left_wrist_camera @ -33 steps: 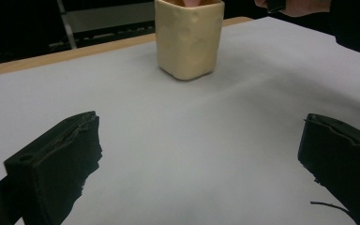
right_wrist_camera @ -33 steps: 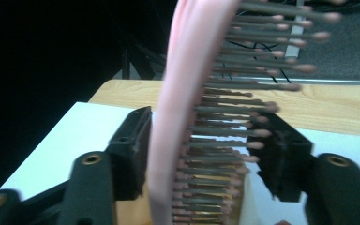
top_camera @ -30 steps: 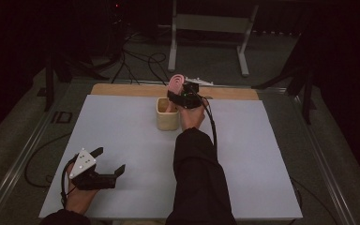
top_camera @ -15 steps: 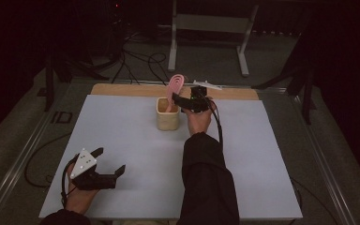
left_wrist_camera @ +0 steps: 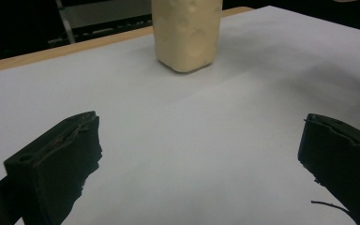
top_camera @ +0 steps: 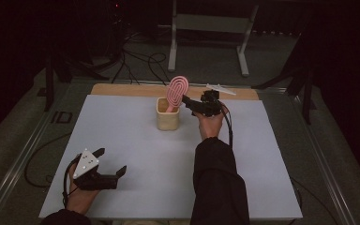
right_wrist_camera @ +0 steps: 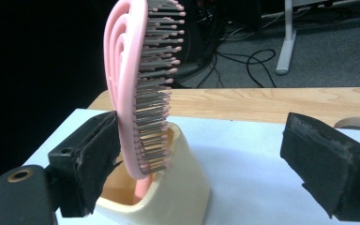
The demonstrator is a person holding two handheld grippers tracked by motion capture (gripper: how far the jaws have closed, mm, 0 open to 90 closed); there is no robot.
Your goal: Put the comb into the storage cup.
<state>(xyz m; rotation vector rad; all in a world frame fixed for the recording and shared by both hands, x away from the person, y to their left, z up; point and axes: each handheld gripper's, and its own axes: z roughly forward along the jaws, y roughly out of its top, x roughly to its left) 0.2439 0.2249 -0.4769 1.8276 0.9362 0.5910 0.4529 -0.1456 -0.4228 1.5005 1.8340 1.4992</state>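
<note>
A pink hairbrush (top_camera: 176, 90) stands handle-down in a cream cup (top_camera: 168, 119) at the far middle of the white table. My right gripper (top_camera: 190, 106) hovers just right of the brush head, its jaws pointing at it. In the right gripper view the brush (right_wrist_camera: 138, 84) rises from the cup (right_wrist_camera: 168, 192) close by the left jaw. The right gripper (right_wrist_camera: 201, 159) is open, its jaws have just been opening, and no pad presses on the brush. My left gripper (top_camera: 111, 160) rests open near the front left corner. The left gripper (left_wrist_camera: 201, 154) has only bare table between its jaws, the cup (left_wrist_camera: 186, 33) beyond.
A wooden strip (top_camera: 122, 89) runs along the table's far edge, with a small white object (top_camera: 220, 88) lying on it. Beyond it are a metal stand (top_camera: 208, 28) and cables (top_camera: 140, 61) on the floor. Metal rails (top_camera: 21, 159) flank the table.
The right hand has drawn back to the right from the brush, with its jaws now apart. The brush stays upright in the cup. The left gripper has not moved.
</note>
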